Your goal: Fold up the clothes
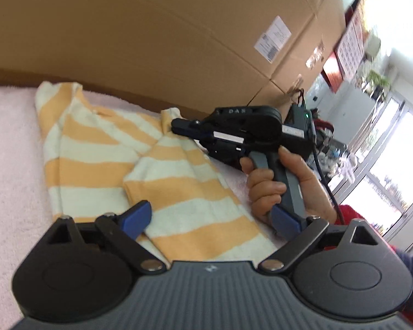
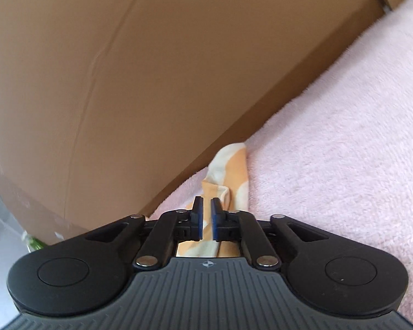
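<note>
An orange-and-white striped garment [image 1: 96, 148] lies partly folded on a pink fleece blanket [image 1: 11, 143]. My left gripper [image 1: 212, 214] hovers low over the garment's near end. It is open wide, and its blue pads [image 1: 139, 214] grip nothing. A hand holds my right gripper [image 1: 176, 126] at the garment's far corner by the box, where the cloth stands up in a small peak. In the right wrist view the right gripper [image 2: 206, 206] has its pads nearly together, with the striped garment [image 2: 231, 165] at and beyond its tips. It appears shut on that corner.
A large cardboard box [image 1: 179, 35] stands along the blanket's far edge, close behind the garment, and fills most of the right wrist view as the cardboard box [image 2: 124, 82]. The pink blanket [image 2: 344, 137] stretches to the right there. Bright windows [image 1: 393, 165] and clutter lie at the far right.
</note>
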`<state>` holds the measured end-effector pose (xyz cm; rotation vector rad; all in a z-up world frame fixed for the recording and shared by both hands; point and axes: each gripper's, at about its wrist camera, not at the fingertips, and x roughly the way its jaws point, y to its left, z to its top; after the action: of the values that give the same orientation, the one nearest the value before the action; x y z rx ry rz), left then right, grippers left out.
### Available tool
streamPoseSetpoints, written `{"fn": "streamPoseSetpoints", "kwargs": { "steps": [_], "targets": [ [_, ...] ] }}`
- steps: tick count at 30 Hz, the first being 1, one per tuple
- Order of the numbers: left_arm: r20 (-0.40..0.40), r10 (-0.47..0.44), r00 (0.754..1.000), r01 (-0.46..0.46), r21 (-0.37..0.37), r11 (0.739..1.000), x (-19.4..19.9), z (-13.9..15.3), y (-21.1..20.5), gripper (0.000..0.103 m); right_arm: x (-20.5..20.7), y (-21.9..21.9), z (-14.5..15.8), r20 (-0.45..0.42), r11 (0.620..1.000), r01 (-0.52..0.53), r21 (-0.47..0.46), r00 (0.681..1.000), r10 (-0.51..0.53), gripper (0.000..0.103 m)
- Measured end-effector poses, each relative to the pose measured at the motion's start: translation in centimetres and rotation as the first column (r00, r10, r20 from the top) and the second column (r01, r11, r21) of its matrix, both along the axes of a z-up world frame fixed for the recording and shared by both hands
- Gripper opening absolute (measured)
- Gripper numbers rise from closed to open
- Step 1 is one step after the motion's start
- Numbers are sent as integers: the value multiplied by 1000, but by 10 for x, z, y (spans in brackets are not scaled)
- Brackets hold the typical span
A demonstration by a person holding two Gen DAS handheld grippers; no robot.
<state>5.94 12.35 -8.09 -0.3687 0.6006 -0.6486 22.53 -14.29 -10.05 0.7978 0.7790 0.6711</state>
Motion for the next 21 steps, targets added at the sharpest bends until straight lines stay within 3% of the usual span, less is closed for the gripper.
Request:
{"fn": "streamPoseSetpoints", "kwargs": {
  "steps": [3,5,7,12,14,15,16,18,21],
  "targets": [
    [6,-3,1000,3,-15,1000,-3,-1,2,96,-6,-2,7,39,997,50,-58,998,-47,0],
    [5,-5,1000,5,-27,1000,-2,-2,3,97,-14,-2,16,82,992,53,-112,996,-44,11],
    [2,-5,1000,5,-37,999,-2,-2,5,97,-24,2,24,123,993,-8,-116,992,23,21],
    [9,-4,1000,4,-28,1000,-3,-1,4,97,-45,21,32,149,967,-155,-202,971,187,21],
    [9,-5,1000,5,-30,1000,-3,-2,4,97,-44,25,31,182,955,-77,-288,974,133,8],
    [9,-6,1000,6,-32,999,-2,-2,4,97,-41,30,32,207,940,-6,-342,975,82,14],
    [8,-7,1000,7,-35,999,-2,-2,5,98,-40,30,34,230,925,46,-377,972,45,11],
    [7,-8,1000,8,-39,999,-2,-2,6,98,-44,22,40,235,938,44,-343,971,41,19],
    [7,-9,1000,10,-41,999,-2,-3,5,99,-68,12,52,249,977,-77,-198,960,126,21]
  ]
}}
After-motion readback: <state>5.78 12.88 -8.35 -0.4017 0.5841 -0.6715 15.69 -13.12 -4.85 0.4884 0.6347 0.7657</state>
